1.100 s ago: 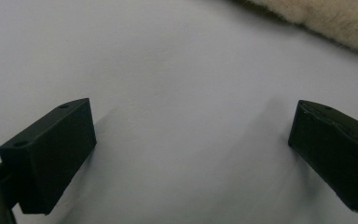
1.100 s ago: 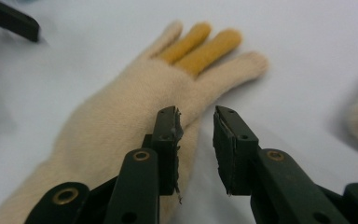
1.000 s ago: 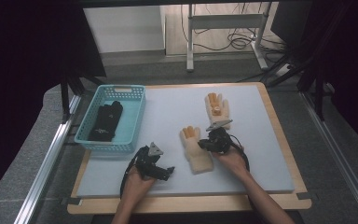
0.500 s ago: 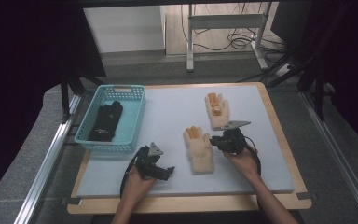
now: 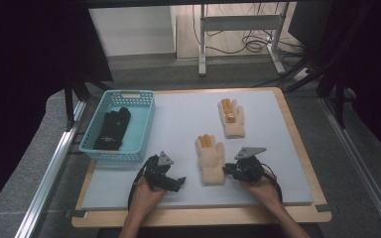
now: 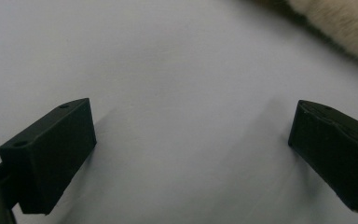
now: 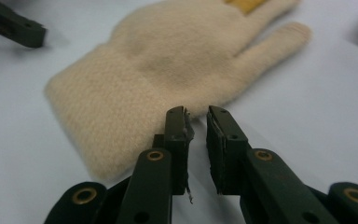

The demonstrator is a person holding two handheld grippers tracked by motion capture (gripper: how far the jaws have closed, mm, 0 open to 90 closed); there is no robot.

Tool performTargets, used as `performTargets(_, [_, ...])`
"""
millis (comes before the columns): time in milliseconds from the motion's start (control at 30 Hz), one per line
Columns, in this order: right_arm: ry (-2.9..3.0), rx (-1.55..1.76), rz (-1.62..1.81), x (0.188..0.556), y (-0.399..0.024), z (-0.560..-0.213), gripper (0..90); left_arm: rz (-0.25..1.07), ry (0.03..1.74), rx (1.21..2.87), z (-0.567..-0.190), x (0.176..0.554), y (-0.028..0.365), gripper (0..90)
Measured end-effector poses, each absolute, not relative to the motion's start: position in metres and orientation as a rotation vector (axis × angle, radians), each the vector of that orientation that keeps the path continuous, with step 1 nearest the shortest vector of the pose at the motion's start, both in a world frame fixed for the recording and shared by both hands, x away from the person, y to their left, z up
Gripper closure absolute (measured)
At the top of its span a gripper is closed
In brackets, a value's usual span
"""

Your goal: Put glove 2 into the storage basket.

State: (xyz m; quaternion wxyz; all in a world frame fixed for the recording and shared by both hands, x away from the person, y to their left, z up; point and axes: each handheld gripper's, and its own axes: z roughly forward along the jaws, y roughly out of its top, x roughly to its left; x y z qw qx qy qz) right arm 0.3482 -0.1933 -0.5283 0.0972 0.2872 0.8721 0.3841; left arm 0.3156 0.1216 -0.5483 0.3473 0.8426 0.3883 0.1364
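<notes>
The near cream glove (image 5: 210,159) lies flat on the pale grey mat (image 5: 178,119) of the bench (image 5: 297,144), cuff toward the person and orange-tipped fingers pointing away. The right gripper (image 5: 226,170) sits just beside the cuff end of that glove, on its right; in the right gripper view its tips (image 7: 197,122) stand at the glove's edge (image 7: 168,60) with only a narrow slit between the jaws. Those jaws have just been opening a little, and nothing is between them: the glove lies free ahead of them, not pinched.

On the other side of the glove, a little apart from it, the left gripper (image 5: 177,183) rests low over the mat. In the left gripper view its jaws stand wide apart (image 6: 191,144) with bare mat between them, and a blurred bit of the cream glove (image 6: 340,23) shows at the top right corner.

Farther back on the mat lies a second cream glove (image 5: 232,119), also with orange on its fingers, well apart from the first and a little to its right.

At the left edge of the mat stands a turquoise plastic basket (image 5: 140,130) with slotted walls. A black glove (image 5: 112,130) lies inside it, fingers pointing away from the person.
</notes>
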Motion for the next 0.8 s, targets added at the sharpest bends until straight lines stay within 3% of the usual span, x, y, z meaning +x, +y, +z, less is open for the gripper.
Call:
performTargets(200, [2.614,0.775,1.141,0.341,-0.175,-0.528,75.4,0.354,1.007,2.185,-0.548,0.316,0.122,1.0])
performTargets(367, [2.565,0.832,1.161,0.354,-0.189,-0.521,70.3,0.354,1.007,2.185,-0.548,0.316,0.122,1.0])
performTargets(800, [2.367,1.001,1.131,0.442,-0.221,-0.495,58.2,0.353,1.008,2.184,-0.548,0.316,0.122,1.0])
